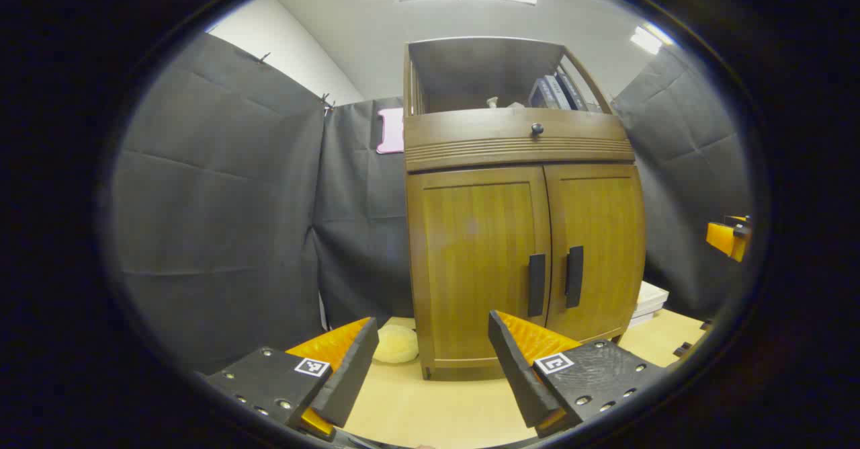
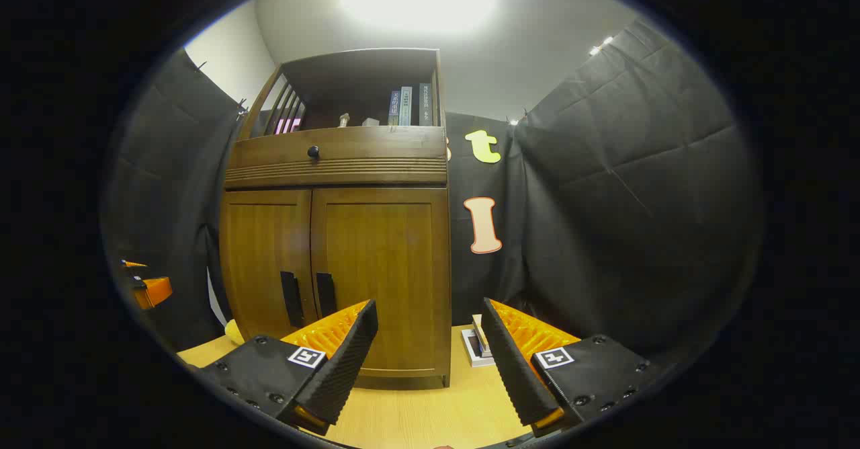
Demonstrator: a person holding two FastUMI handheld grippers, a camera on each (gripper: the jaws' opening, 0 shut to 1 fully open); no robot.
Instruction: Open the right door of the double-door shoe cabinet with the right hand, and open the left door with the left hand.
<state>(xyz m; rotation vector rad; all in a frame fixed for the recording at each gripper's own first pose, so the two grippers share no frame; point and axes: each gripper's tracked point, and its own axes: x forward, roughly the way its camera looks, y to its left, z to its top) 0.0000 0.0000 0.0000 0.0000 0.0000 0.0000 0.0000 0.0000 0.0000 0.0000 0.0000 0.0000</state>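
Both grippers are held low over the pale wooden table (image 1: pixel 430 409), aimed up and forward at the shoe cabinet (image 1: pixel 517 234), well short of it. The left gripper (image 1: pixel 430 368) faces the cabinet front slightly from the left; the right gripper (image 2: pixel 430 361) faces it from the right, so the cabinet sits left of centre in the right gripper view. In the left gripper view a part of the right gripper shows at the far right edge; in the right gripper view a part of the left gripper shows at the far left edge.

Cabinet stands upright on the table against the black cloth wall (image 1: pixel 222 200). Left door (image 1: pixel 480 261) and right door (image 1: pixel 598 247) both closed, edges meeting at the centre. Left door handle (image 1: pixel 536 285) and right door handle (image 1: pixel 574 277) are dark vertical bars, just beside each other at the seam. Above the doors: a drawer with a dark round knob (image 1: pixel 537 128); above that an open shelf holding books (image 1: pixel 554 93) upright at its right end.

On the table: a pale yellow soft object (image 1: pixel 396 343) by the cabinet's left foot; a white stack (image 1: pixel 650 299) to the cabinet's right; small upright items on a white base (image 2: pixel 478 341) seen between the right gripper's fingers. Nothing lies between either gripper and the door handles.

Left gripper: fingers spread wide, holding nothing, touching nothing. Right gripper: fingers spread wide, likewise holding and touching nothing.
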